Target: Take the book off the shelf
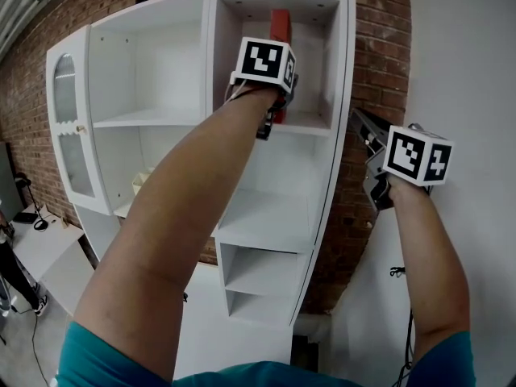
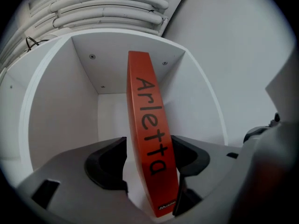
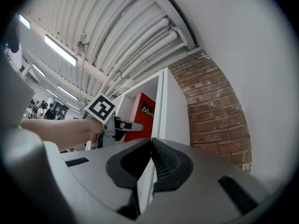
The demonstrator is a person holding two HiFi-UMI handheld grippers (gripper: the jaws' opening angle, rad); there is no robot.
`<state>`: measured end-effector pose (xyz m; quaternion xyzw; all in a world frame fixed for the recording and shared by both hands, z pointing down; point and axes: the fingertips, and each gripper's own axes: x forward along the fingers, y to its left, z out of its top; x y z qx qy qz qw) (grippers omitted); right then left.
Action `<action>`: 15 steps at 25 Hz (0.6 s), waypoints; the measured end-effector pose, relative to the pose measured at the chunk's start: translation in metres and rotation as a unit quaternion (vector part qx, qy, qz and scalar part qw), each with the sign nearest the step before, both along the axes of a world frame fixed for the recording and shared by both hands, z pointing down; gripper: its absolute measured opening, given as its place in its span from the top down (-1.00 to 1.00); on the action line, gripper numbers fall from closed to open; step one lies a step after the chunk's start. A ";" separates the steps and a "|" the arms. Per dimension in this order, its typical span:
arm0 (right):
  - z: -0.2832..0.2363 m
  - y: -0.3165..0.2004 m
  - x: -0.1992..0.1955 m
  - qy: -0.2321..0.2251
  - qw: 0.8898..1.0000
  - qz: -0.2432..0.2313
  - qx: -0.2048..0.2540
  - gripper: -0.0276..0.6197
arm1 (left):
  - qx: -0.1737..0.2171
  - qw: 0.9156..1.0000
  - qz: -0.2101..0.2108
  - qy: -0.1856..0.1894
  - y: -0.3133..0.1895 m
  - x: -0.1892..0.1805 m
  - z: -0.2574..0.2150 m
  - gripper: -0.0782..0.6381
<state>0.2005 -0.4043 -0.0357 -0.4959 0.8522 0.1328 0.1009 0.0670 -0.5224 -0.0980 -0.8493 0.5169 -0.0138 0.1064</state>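
Book (image 2: 148, 125): red, standing on end and leaning slightly in the top right compartment (image 1: 321, 55) of the white shelf unit (image 1: 262, 216), spine toward me. My left gripper (image 2: 149, 143) is spread to full width with the spine between its pads. A gap shows at the left pad, so nothing is gripped yet. My right gripper (image 3: 150, 146) is closed and empty, off beside the unit. Procedure, as I judge it: centre the spine, advance until the pads overlap both covers, close firmly, then draw straight out, level, clear of the compartment walls.
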 end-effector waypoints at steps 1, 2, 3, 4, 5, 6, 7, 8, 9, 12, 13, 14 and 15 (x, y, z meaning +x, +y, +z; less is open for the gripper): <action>-0.001 -0.001 0.002 -0.001 1.000 0.001 0.000 0.84 | -0.002 1.000 -0.004 0.000 -0.005 0.002 -0.001 -0.01; -0.001 -0.002 0.004 -0.002 1.000 0.002 0.001 0.84 | -0.003 1.000 -0.007 -0.001 -0.009 0.003 -0.001 0.00; -0.002 -0.003 0.006 -0.003 1.000 0.002 0.001 0.84 | -0.004 1.000 -0.010 -0.001 -0.013 0.005 -0.002 0.00; -0.002 -0.003 0.008 -0.003 1.000 0.004 0.002 0.84 | -0.004 1.000 -0.011 0.000 -0.016 0.007 -0.003 0.00; -0.002 -0.003 0.010 -0.002 1.000 0.005 0.003 0.84 | -0.005 1.000 -0.013 -0.001 -0.019 0.009 -0.004 0.00; -0.002 -0.002 0.012 -0.002 1.000 0.007 0.004 0.84 | -0.006 1.000 -0.014 -0.001 -0.023 0.011 -0.004 0.00; -0.002 -0.002 0.014 -0.001 1.000 0.008 0.004 0.84 | -0.007 1.000 -0.017 -0.002 -0.027 0.012 -0.003 0.00; -0.001 -0.002 0.016 0.000 1.000 0.010 0.004 0.84 | -0.009 1.000 -0.021 -0.003 -0.031 0.013 -0.002 0.00; 0.000 -0.002 0.018 0.001 1.000 0.011 0.004 0.84 | -0.011 1.000 -0.025 -0.004 -0.035 0.013 0.000 0.00; 0.003 -0.004 0.025 0.001 1.000 0.015 0.002 0.84 | -0.015 0.999 -0.031 -0.005 -0.045 0.013 0.000 0.00; 0.004 -0.005 0.027 0.001 1.000 0.015 0.001 0.84 | -0.015 0.999 -0.031 -0.005 -0.047 0.014 -0.001 0.00; 0.005 -0.005 0.029 0.001 1.000 0.016 0.000 0.84 | -0.015 0.999 -0.031 -0.004 -0.049 0.014 -0.001 0.00; 0.005 -0.005 0.031 0.000 1.000 0.018 0.001 0.84 | -0.015 0.999 -0.030 -0.002 -0.050 0.015 -0.002 0.00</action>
